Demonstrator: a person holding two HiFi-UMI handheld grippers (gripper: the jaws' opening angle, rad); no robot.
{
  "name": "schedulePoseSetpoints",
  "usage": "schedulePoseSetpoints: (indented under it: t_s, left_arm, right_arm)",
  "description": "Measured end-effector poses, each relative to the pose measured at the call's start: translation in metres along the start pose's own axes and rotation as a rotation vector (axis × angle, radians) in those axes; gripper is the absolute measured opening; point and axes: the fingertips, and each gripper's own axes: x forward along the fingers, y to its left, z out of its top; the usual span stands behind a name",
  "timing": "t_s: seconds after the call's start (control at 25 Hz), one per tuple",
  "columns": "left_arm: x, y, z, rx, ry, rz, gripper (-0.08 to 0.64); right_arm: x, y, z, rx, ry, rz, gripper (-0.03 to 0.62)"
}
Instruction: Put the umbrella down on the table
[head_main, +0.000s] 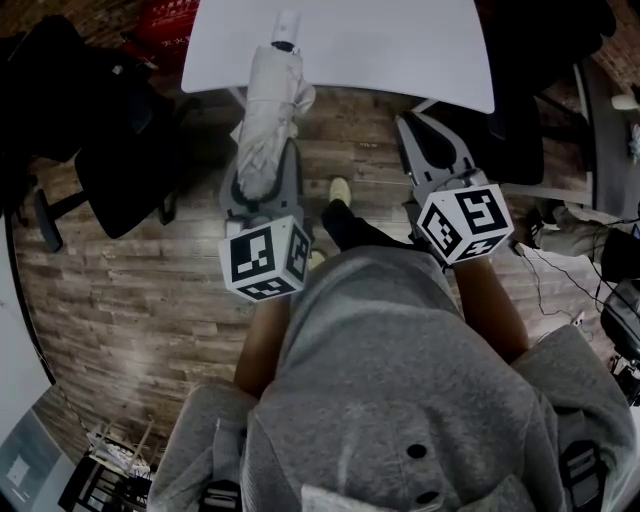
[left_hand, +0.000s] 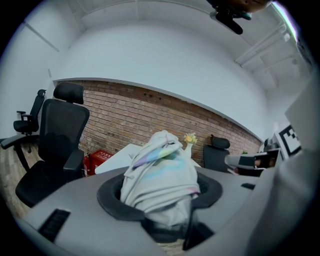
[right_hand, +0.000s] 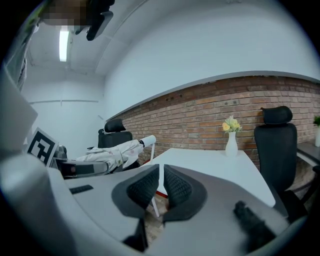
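Note:
A folded white umbrella (head_main: 268, 115) lies lengthwise in my left gripper (head_main: 262, 170), which is shut on its thick lower end. Its capped tip (head_main: 286, 25) reaches over the near edge of the white table (head_main: 400, 50). In the left gripper view the bunched fabric of the umbrella (left_hand: 160, 175) fills the space between the jaws of the left gripper (left_hand: 160, 195). My right gripper (head_main: 425, 135) hovers to the right, short of the table's edge, shut and empty. In the right gripper view the right gripper (right_hand: 161, 182) has its pads almost touching, with the umbrella (right_hand: 117, 152) at the left and the table (right_hand: 210, 167) ahead.
Black office chairs stand left (head_main: 120, 150) and right (head_main: 515, 120) of the table. A white vase of flowers (right_hand: 231, 140) sits at the table's far side before a brick wall. A red box (head_main: 165, 20) lies on the floor at the table's left. Cables (head_main: 550, 270) trail at the right.

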Motion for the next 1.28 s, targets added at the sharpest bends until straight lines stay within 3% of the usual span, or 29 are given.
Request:
schedulePoseSetpoints:
  t_s: [0.68,1.28]
  left_arm:
    - [0.089,-0.014,0.017,0.006,0.012,0.029,0.238]
    - [0.139,-0.037,0.021,0.027,0.036,0.035,0.238]
  right_arm:
    - [0.062,-0.068,0.023,0.001,0.002,0.032,0.04]
    - [0.084,-0.123,0.027,0.057,-0.041,0.041,0.038]
